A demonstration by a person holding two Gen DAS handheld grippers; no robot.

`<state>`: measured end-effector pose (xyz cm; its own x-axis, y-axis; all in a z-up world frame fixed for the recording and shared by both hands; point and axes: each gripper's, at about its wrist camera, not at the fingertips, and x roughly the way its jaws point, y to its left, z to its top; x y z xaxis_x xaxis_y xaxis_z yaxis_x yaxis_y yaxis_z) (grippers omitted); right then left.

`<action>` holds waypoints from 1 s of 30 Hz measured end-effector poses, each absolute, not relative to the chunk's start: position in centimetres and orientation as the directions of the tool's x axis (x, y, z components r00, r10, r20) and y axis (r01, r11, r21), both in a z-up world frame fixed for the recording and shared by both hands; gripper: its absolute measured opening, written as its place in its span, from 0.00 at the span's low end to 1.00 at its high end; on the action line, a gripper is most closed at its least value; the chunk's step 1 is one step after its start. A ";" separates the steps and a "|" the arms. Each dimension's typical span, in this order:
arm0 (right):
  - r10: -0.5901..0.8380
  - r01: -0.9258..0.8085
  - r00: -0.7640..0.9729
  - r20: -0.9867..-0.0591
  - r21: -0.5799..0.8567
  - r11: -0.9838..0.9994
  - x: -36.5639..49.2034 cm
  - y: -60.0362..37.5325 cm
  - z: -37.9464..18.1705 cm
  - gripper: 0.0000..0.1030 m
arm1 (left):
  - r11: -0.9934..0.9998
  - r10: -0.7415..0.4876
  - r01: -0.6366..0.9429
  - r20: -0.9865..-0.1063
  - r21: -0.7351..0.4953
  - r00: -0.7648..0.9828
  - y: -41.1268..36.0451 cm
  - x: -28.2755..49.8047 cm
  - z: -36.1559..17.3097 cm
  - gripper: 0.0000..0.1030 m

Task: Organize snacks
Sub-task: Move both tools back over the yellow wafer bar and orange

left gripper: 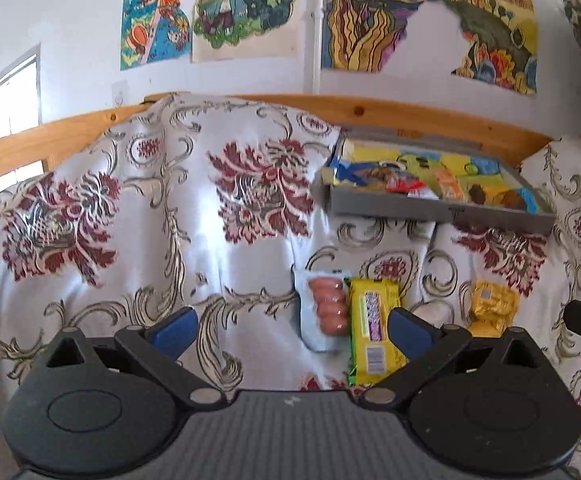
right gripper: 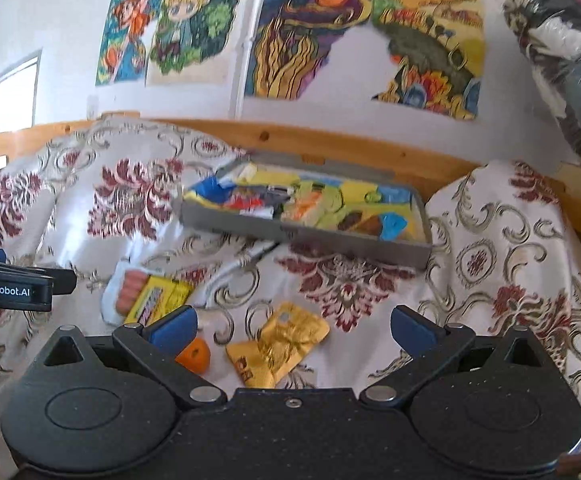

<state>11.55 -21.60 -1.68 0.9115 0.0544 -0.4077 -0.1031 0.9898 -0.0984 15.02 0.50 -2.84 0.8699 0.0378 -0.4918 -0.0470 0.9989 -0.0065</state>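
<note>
Both hand-held grippers hang spread and empty over the bed — left [left gripper: 290,330] near the yellow bar [left gripper: 374,332] and sausage pack [left gripper: 324,308], right [right gripper: 292,330] above the gold packet [right gripper: 278,346] and an orange piece [right gripper: 194,354]. The grey tray [right gripper: 306,236] beyond already holds snacks, so the step looks like picking up a loose one — next, lower and close on it. "GenRobot.AI" is the only legible writing.

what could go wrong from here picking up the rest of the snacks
The gray tray sits tilted on rumpled bedcover, already heaped; adding more could tip it or spill wrappers. The yellow bar overlaps the sausage pack, so the open left gripper might grab both.
</note>
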 end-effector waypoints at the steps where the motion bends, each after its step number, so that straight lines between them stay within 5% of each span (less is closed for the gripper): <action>1: 0.054 -0.107 0.905 -0.421 -0.103 0.989 11.8 -21.4 -2.0 0.99 | 0.999 0.034 -0.044 -0.498 -0.008 0.867 0.6 15.1 -3.1 0.99; 14: 0.022 -0.131 0.812 -0.583 -0.145 0.981 14.6 -20.0 -4.8 0.99 | 0.996 -0.016 -0.040 -0.595 -0.080 0.804 1.2 17.0 -6.0 0.99; 26: 0.028 -0.256 0.808 -0.589 -0.306 0.917 16.6 -16.9 -7.2 0.99 | 0.992 -0.097 0.024 -0.639 -0.122 0.763 0.1 20.2 -7.4 0.99; 30: 0.068 -0.325 0.803 -0.593 -0.339 0.883 16.9 -15.6 -8.2 0.91 | 0.989 -0.135 0.071 -0.622 -0.127 0.772 -0.5 21.1 -7.3 0.99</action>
